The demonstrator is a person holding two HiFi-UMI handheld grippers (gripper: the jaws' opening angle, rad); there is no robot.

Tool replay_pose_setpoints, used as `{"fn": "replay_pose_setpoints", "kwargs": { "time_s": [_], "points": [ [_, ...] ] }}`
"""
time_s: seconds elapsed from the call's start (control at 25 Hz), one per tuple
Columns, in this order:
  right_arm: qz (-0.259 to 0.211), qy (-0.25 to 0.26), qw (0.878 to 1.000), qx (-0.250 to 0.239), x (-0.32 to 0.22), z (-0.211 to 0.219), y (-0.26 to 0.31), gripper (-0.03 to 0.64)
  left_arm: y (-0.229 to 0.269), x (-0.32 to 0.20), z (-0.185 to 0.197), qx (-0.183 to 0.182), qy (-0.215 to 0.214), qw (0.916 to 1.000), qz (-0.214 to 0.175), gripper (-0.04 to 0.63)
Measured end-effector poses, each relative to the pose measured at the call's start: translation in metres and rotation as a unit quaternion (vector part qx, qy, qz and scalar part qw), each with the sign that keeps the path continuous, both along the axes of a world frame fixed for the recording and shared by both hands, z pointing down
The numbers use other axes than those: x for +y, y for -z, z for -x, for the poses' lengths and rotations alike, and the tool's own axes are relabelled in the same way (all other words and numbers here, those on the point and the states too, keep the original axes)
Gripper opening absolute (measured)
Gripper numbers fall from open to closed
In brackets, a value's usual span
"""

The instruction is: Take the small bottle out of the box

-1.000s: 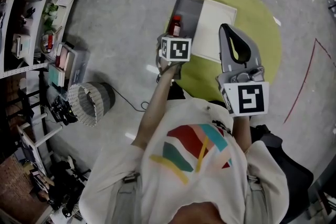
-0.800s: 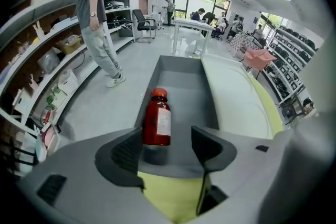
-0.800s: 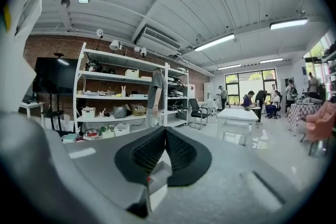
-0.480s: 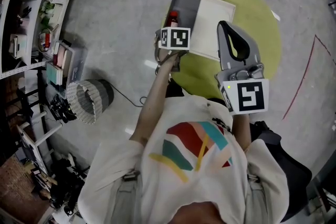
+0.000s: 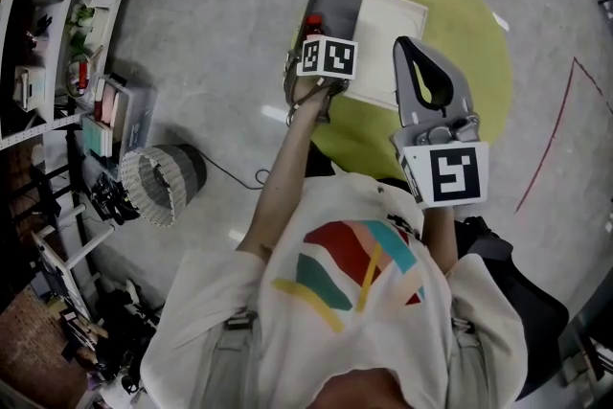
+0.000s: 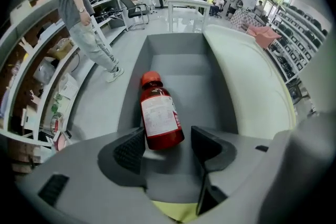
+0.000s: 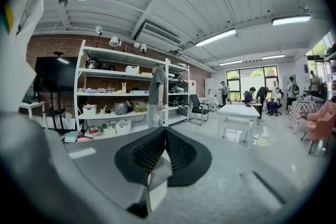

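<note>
Over the last second the left gripper [image 6: 167, 147] has pushed forward, away from the person, from short of the box [image 5: 335, 3] to over its near end. The arm [image 5: 287, 163] behind it has stretched out further. In the head view the gripper's marker cube has moved up the picture and now covers most of the bottle [image 5: 313, 22], so that only the red cap shows past it. In the left gripper view the bottle's bottom end now lies between the parted jaws, close to the left one.
</note>
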State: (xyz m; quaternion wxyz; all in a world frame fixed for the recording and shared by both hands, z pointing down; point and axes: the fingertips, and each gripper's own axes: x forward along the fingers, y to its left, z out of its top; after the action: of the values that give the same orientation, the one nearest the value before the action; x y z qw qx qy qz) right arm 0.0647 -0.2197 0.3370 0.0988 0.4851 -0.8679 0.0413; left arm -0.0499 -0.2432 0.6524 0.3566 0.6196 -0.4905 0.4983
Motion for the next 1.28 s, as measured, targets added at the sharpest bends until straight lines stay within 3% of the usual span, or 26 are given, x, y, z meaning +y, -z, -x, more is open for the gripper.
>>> {"fn": "replay_pose_setpoints", "kwargs": {
  "time_s": [0.08, 0.2, 0.4, 0.52, 0.72, 1.12, 1.28],
  "points": [
    [0.002, -0.004, 1.000, 0.000, 0.000, -0.001, -0.001, 0.005, -0.002, 0.001, 0.001, -0.008, 0.001, 0.9999, 0.008, 0.278],
    [0.007, -0.012, 1.000, -0.008, -0.001, -0.005, -0.002, 0.005, 0.003, 0.000, -0.001, 0.016, 0.025, 0.9995, 0.007, 0.278],
    [0.006, -0.018, 1.000, -0.009, -0.004, -0.011, -0.003, 0.005, 0.014, -0.011, -0.001, 0.085, 0.141, 0.9863, -0.005, 0.278],
    [0.006, -0.019, 1.000, -0.010, 0.000, -0.009, -0.004, 0.005, 0.009, -0.015, 0.000, 0.092, 0.185, 0.9784, -0.009, 0.278],
    [0.005, -0.019, 1.000, -0.012, 0.001, -0.003, -0.004, 0.005, -0.010, -0.015, 0.003, 0.042, 0.174, 0.9828, 0.045, 0.276],
    [0.000, -0.009, 1.000, -0.021, 0.008, 0.009, 0.000, 0.005, -0.018, -0.014, -0.003, 0.066, 0.174, 0.9789, 0.086, 0.262],
    [-0.003, -0.008, 1.000, -0.021, 0.010, 0.008, 0.003, 0.005, -0.015, -0.014, -0.004, 0.068, 0.167, 0.9804, 0.081, 0.234]
  ]
}}
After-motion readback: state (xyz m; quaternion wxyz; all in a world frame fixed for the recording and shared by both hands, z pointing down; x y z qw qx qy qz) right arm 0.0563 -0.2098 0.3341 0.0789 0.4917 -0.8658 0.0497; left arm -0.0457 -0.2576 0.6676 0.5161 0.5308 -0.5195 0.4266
